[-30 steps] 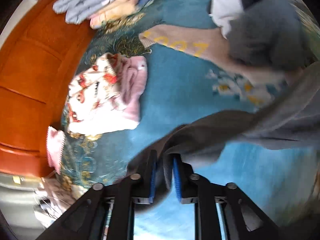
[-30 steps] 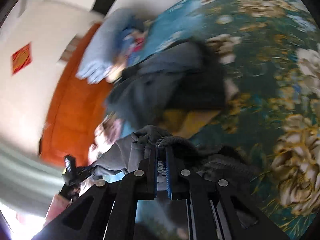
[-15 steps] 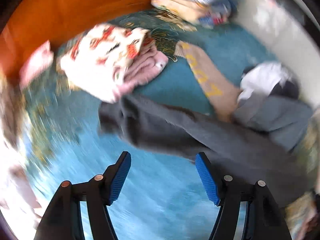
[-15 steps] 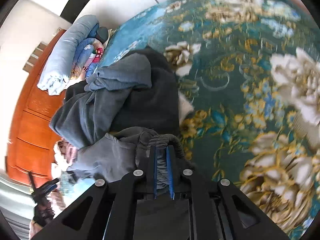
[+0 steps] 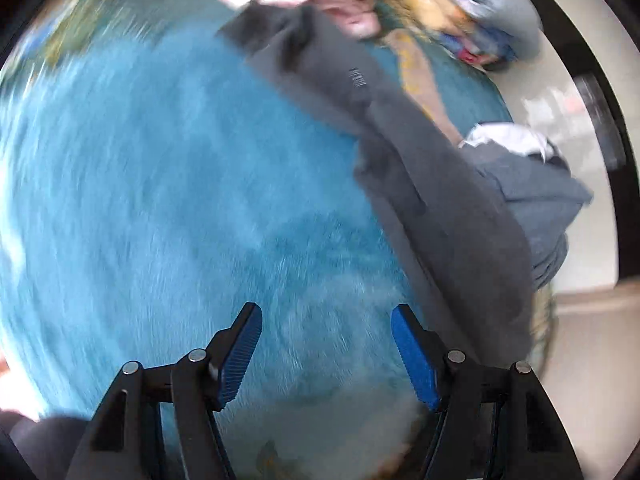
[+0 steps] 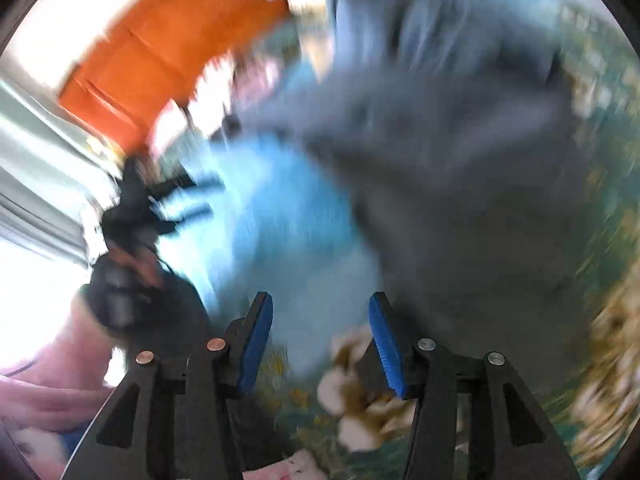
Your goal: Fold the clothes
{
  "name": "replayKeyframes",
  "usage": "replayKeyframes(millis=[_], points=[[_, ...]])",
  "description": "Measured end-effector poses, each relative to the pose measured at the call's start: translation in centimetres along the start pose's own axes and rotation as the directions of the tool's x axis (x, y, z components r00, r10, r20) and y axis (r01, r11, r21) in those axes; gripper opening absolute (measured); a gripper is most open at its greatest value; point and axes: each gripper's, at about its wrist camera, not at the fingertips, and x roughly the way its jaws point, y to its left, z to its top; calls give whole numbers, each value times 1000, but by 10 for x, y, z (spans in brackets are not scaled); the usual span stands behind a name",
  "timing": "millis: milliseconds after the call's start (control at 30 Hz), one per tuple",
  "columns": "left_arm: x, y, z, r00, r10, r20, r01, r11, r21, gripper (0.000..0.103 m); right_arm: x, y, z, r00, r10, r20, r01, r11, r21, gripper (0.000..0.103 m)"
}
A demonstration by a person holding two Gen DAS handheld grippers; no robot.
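A dark grey garment lies stretched across the blue floral bedspread, running from the top middle to the right edge of the left wrist view. My left gripper is open and empty above bare bedspread, left of the garment. In the blurred right wrist view the same grey garment spreads over the upper right. My right gripper is open and empty, its right finger near the garment's lower edge.
A grey-blue garment and a white one lie bunched at the bed's right side. A tan garment, a pink and patterned pile and folded bedding lie beyond. An orange wooden headboard stands at the upper left.
Both grippers let go of the dark grey garment and opened, the left first, the right within the last half second. Both cameras swung; the garment now lies on the bedspread.
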Motion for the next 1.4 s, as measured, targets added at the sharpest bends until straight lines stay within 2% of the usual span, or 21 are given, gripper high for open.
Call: replayKeyframes(millis=[67, 133, 333, 400, 433, 467, 533, 567, 600, 667, 700, 733, 800, 833, 900, 967, 1033, 1133, 1200, 1300, 1400], points=[[-14, 1, -3, 999, -12, 53, 11, 1000, 6, 71, 36, -1, -3, 983, -182, -28, 181, 983, -38, 51], [-22, 2, -7, 996, -19, 82, 18, 1000, 13, 73, 53, -2, -1, 922, -387, 7, 386, 919, -79, 51], [-36, 8, -14, 990, -65, 123, 68, 998, -18, 74, 91, -6, 7, 845, -533, -47, 524, 842, -125, 48], [-43, 12, -13, 989, -71, 132, 75, 997, -27, 74, 92, -10, 9, 843, -535, -59, 528, 843, -108, 43], [-45, 15, -12, 988, -76, 137, 82, 996, -35, 75, 92, -12, 11, 844, -533, -66, 526, 845, -101, 36], [-47, 17, -12, 987, -82, 141, 89, 995, -42, 76, 87, -17, 13, 859, -506, -77, 502, 862, -68, 24], [-51, 22, -12, 985, -94, 147, 103, 993, -57, 77, 74, -29, 19, 893, -440, -97, 443, 896, 9, 9], [-53, 24, -12, 984, -99, 149, 109, 992, -62, 77, 68, -35, 22, 908, -406, -105, 413, 910, 48, 7], [-55, 26, -12, 983, -103, 149, 113, 992, -59, 77, 56, -42, 24, 938, -335, -94, 344, 933, 106, 7], [-57, 24, -13, 982, -109, 152, 118, 992, -51, 78, 28, -48, 29, 984, -175, -41, 179, 966, 185, 6], [-58, 24, -13, 982, -113, 152, 122, 991, -49, 78, 12, -46, 31, 996, -94, -3, 93, 976, 196, 6], [-59, 25, -13, 981, -121, 152, 129, 990, -49, 78, -6, -38, 35, 999, -10, 37, 4, 983, 182, 6], [-59, 25, -14, 980, -128, 152, 138, 989, -53, 78, -43, -19, 43, 981, 159, 114, -174, 975, 137, 5], [-59, 24, -14, 979, -133, 152, 143, 988, -55, 78, -61, -7, 49, 960, 228, 164, -244, 966, 83, 5], [-59, 25, -14, 978, -140, 155, 151, 987, -59, 78, -99, 17, 61, 897, 363, 254, -364, 930, -44, 5], [-59, 26, -13, 978, -139, 158, 151, 986, -65, 78, -113, 34, 78, 892, 347, 291, -325, 938, -123, 5], [-58, 28, -12, 979, -134, 154, 147, 986, -77, 79, -101, 29, 96, 910, 305, 280, -283, 952, -116, 5], [-54, 30, -12, 984, -124, 131, 136, 987, -88, 79, -46, 9, 97, 963, 163, 214, -169, 986, 8, 6], [-50, 30, -11, 987, -120, 109, 130, 987, -93, 80, -10, -9, 96, 983, 98, 153, -114, 989, 96, 6], [-34, 22, -13, 990, -142, 26, 143, 986, -80, 81, 8, -19, 85, 975, 167, 144, -185, 974, 130, 6], [-3, 9, -17, 963, -250, -97, 239, 965, -108, 81, -2, -11, 75, 958, 225, 175, -245, 964, 100, 6]])
